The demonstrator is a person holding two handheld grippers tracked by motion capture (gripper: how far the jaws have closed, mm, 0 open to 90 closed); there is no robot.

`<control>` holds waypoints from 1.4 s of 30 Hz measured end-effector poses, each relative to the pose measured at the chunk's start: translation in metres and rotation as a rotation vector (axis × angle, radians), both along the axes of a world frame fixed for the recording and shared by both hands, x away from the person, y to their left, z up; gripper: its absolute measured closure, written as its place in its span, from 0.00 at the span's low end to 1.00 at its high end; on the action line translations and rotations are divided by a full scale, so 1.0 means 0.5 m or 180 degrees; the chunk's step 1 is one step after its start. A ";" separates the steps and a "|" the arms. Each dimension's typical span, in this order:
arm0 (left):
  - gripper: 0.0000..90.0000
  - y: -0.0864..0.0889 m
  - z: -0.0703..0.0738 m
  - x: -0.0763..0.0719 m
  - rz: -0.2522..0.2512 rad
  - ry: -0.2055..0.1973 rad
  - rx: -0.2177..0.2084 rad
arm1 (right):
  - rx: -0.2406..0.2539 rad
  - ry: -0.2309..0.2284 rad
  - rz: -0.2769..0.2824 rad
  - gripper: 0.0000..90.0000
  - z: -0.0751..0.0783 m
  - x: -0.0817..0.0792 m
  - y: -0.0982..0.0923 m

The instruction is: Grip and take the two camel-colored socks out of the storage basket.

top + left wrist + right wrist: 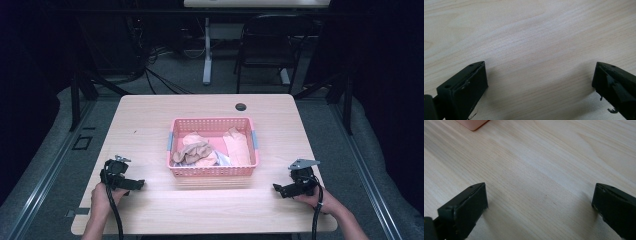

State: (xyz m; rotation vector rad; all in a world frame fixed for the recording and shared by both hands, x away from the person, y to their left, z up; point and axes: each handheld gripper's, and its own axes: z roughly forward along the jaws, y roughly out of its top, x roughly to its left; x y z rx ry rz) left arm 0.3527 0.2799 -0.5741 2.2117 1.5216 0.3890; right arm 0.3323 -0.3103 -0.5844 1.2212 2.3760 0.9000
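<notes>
High view, table: A light wooden table [150, 115] carries a pink basket [213, 171] at its middle.
High view, basket contents: Beige and tan cloth pieces [196, 152] lie bunched in the basket's left half, a paler folded piece [236, 148] lies along its right side, and a bit of white cloth shows between them.
High view, left gripper: The left gripper [136, 185] rests on the table near the front edge, well to the left of the basket, held by a hand [104, 198], its jaws pointing inward toward the table's middle.
High view, right gripper: The right gripper [278, 189] rests to the front right of the basket, held by the other hand [317, 200], jaws pointing inward, a grey three-cornered plate on top.
Left gripper view: Both black jaws stand wide apart over bare wood grain, released, nothing between them.
Right gripper view: The jaws are spread wide over the tabletop, gripping nothing; a corner of the pink basket [472, 123] shows at the top left, well apart from the jaws.
</notes>
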 end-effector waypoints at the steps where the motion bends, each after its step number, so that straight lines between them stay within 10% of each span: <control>1: 0.00 0.000 0.000 0.000 0.0000 0.0000 0.0000 | 0.0000 0.0000 0.0000 0.00 0.000 0.000 0.000; 13: 0.00 0.001 0.001 0.003 -0.0057 0.0038 0.0016 | -0.0004 0.0002 -0.0010 0.00 0.000 -0.001 0.000; 22: 0.01 0.015 0.031 0.012 -0.0215 0.0557 0.0105 | -0.0009 0.0002 -0.0021 0.00 0.000 -0.002 0.001; 42: 0.03 0.003 0.206 0.031 -0.0510 0.0404 -0.0046 | 0.0003 -0.0001 -0.0021 0.00 0.000 -0.001 0.001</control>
